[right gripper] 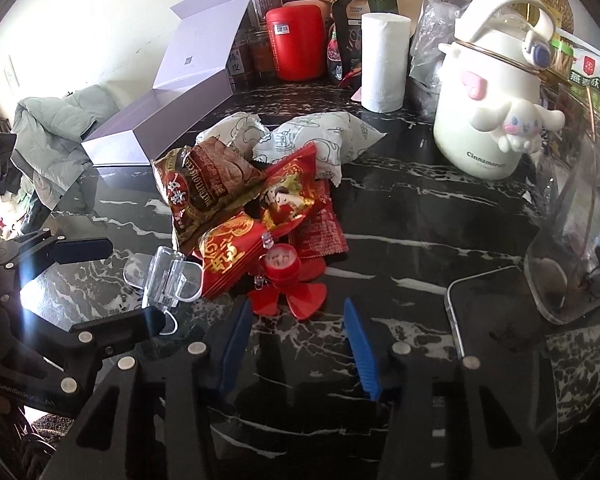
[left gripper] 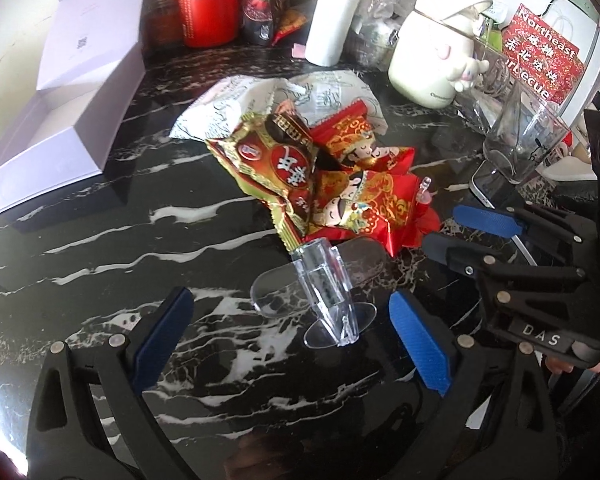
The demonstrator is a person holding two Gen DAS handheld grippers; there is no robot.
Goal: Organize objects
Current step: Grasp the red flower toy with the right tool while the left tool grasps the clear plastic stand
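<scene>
A clear plastic clip (left gripper: 316,296) lies on the black marble counter (left gripper: 100,260), between the blue pads of my left gripper (left gripper: 292,340). That gripper is wide open and neither pad touches the clip. Beyond it is a heap of snack packets: a brown-and-gold one (left gripper: 276,160), red ones (left gripper: 360,200) and white-green ones (left gripper: 300,96). My right gripper (right gripper: 300,344) is open with nothing between its pads, and a small red fan-shaped toy (right gripper: 288,280) lies just ahead of its tips. The right wrist view shows the clip (right gripper: 168,280) to the left, with the left gripper (right gripper: 134,282) around it.
An open lavender box (right gripper: 172,112) stands at the back left. A red canister (right gripper: 298,42), a paper roll (right gripper: 384,60) and a white Cinnamoroll jug (right gripper: 488,120) line the back. At the right are a phone (right gripper: 496,312) and a clear glass container (right gripper: 572,260).
</scene>
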